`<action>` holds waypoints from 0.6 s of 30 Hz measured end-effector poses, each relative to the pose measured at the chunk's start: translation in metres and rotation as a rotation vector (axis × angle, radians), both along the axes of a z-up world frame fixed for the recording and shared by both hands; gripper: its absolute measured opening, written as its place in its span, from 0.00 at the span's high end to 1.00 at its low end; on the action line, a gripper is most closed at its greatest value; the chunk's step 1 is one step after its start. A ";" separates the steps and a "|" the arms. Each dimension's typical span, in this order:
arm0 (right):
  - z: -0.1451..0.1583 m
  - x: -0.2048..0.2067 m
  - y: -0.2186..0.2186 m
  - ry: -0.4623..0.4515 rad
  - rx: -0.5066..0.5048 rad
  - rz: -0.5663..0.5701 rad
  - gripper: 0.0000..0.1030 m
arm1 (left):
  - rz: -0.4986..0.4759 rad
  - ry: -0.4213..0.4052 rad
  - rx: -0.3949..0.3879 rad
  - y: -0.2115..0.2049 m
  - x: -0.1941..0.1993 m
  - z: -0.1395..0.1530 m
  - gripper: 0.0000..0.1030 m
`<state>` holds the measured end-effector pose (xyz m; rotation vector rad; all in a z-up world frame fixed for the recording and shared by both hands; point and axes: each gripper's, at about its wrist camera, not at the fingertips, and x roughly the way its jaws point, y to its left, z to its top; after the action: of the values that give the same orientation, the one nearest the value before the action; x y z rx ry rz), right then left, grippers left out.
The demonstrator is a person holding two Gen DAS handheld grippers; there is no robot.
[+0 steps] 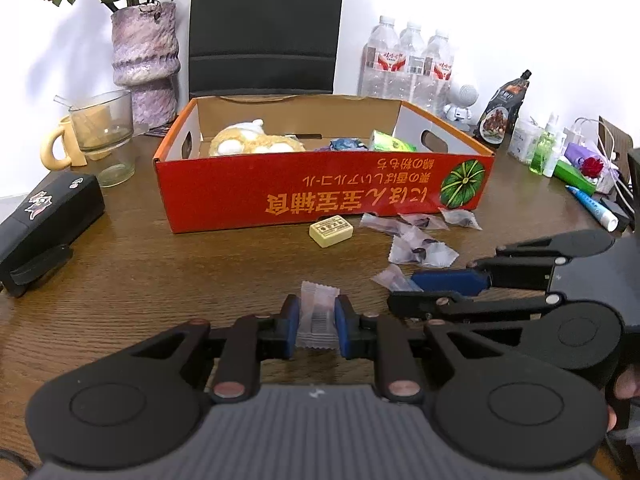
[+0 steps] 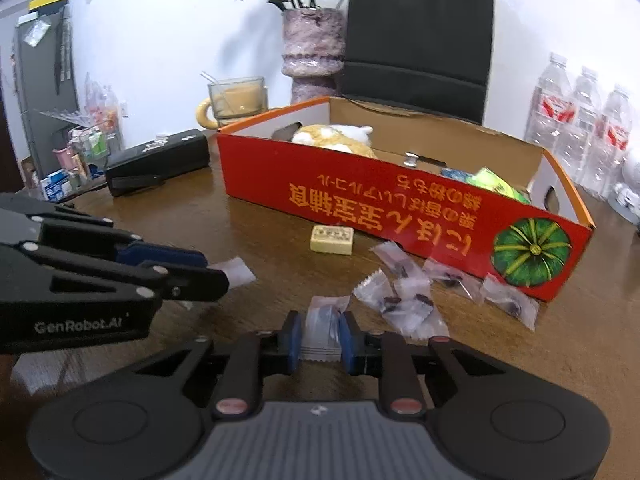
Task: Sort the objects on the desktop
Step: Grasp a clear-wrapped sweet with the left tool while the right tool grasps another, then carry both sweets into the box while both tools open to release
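- While both tools are hovering low over the wooden table [image 1: 160,264], the left gripper [image 1: 317,326] is pinching a translucent candy wrapper [image 1: 318,316] between nearly closed blue pads [image 1: 291,326].
- Likewise, the right gripper [image 2: 319,336] is clamping another clear sachet [image 2: 325,320] between its narrowly spaced fingers.
- Ahead of both fingertips, loose sachets [image 2: 404,300] are lying beside the red cardboard box [image 1: 320,196] and a yellow soap bar [image 1: 331,231].
- Only the right wrist view is showing the shelf of small bottles [image 2: 80,152]; only the left is showing the black sauce pouch [image 1: 504,110].
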<state>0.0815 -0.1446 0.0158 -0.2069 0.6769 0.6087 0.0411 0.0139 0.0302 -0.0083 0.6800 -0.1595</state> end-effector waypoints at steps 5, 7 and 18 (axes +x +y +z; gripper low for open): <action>0.019 -0.026 -0.015 -0.042 0.020 -0.042 0.82 | -0.005 -0.033 -0.013 0.001 -0.013 0.013 0.82; 0.030 -0.035 -0.027 -0.065 0.043 -0.074 0.82 | -0.001 -0.051 -0.038 0.003 -0.017 0.021 0.82; 0.137 -0.011 -0.064 -0.276 0.122 -0.187 0.82 | -0.067 -0.202 -0.099 0.014 0.033 0.129 0.82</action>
<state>0.0707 -0.2086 0.1526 -0.1092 0.3858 0.4297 0.0740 0.0276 0.1590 -0.0634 0.4705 -0.2545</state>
